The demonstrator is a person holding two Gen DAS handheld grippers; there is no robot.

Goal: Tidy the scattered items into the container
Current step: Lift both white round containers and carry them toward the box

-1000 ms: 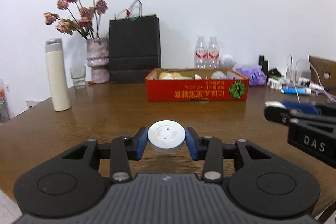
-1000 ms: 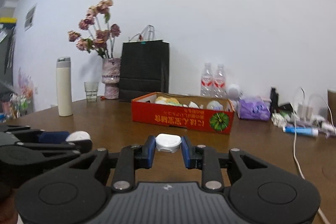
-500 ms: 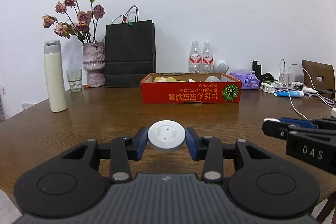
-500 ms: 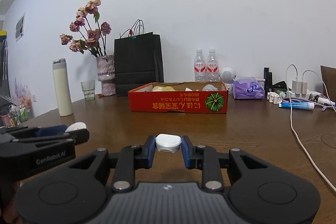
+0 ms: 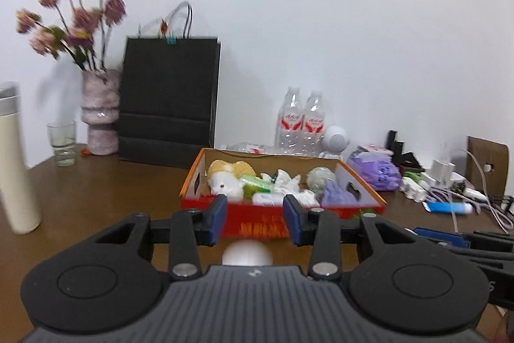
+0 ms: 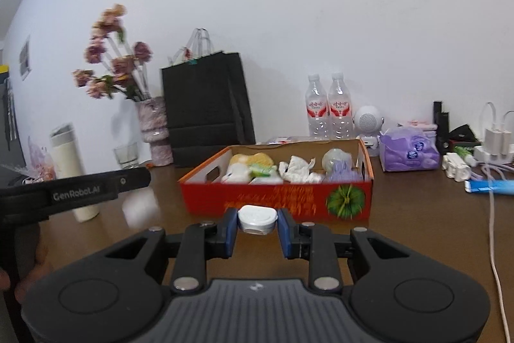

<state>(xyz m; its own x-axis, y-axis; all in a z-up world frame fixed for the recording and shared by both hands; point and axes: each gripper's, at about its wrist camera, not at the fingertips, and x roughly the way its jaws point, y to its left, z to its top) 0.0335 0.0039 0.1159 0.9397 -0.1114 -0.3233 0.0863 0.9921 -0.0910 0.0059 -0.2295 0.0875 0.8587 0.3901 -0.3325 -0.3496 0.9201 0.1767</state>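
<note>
The right hand-held gripper (image 6: 257,223) pinches a small white case (image 6: 257,218) between its blue pads, just short of the near wall of the red box (image 6: 276,198). The left hand-held gripper (image 5: 255,221) stands spread with nothing between its pads. A blurred white disc (image 5: 247,252) shows below them and looks out of the grip.

To finish this step well, I would carry each piece over the near wall before letting go, and release low, since smooth hard plastic likely bounces or rolls.

The box is thin printed cardboard with cut handholds. It sits on the wood-grain bench (image 6: 417,214) and holds soft plush and crumpled tissue.
</note>
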